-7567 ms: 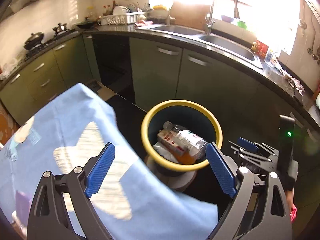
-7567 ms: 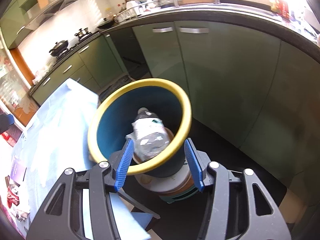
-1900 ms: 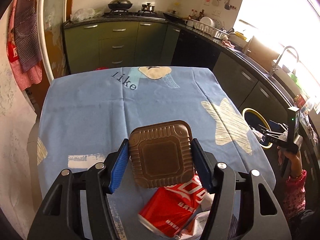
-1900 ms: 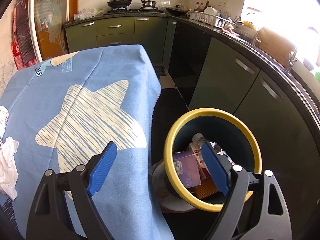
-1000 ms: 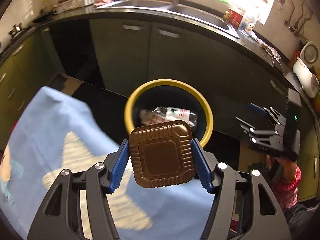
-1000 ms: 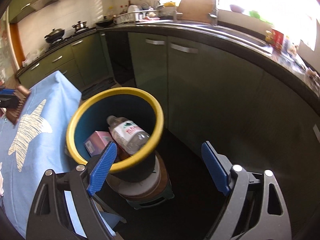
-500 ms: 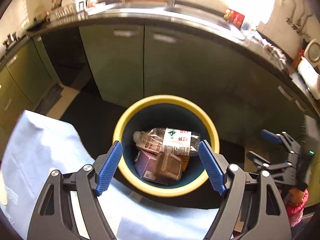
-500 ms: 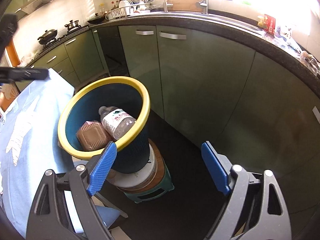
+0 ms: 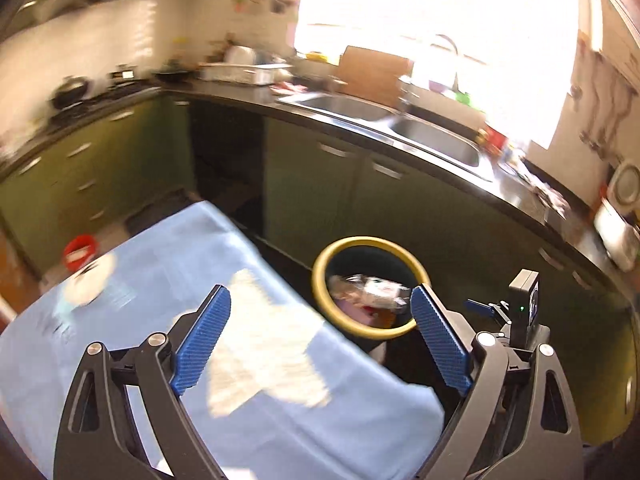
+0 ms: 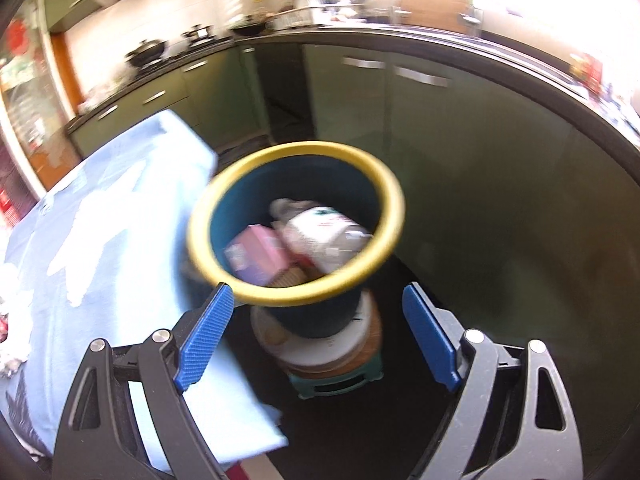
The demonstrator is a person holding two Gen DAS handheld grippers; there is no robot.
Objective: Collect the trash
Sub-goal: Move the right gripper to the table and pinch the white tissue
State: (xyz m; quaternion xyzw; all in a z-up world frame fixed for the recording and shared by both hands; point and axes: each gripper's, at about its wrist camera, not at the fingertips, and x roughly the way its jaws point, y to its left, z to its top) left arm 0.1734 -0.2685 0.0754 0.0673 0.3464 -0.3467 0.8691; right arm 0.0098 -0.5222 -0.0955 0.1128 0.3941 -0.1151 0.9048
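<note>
Fingers (image 10: 426, 332) sharp, bin (image 10: 394, 204) contents blurred

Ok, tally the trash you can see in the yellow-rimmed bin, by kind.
Clear plastic bottle: 1
Pink carton: 1
Brown ridged container: 1
Total: 3 visible in the bin; blur may hide more underneath.

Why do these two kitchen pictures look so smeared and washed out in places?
Left wrist view: the window is blown out white and the tablecloth is motion-blurred. Right wrist view: the bin and its trash are smeared. Both views bend the counters, a fisheye effect.
</note>
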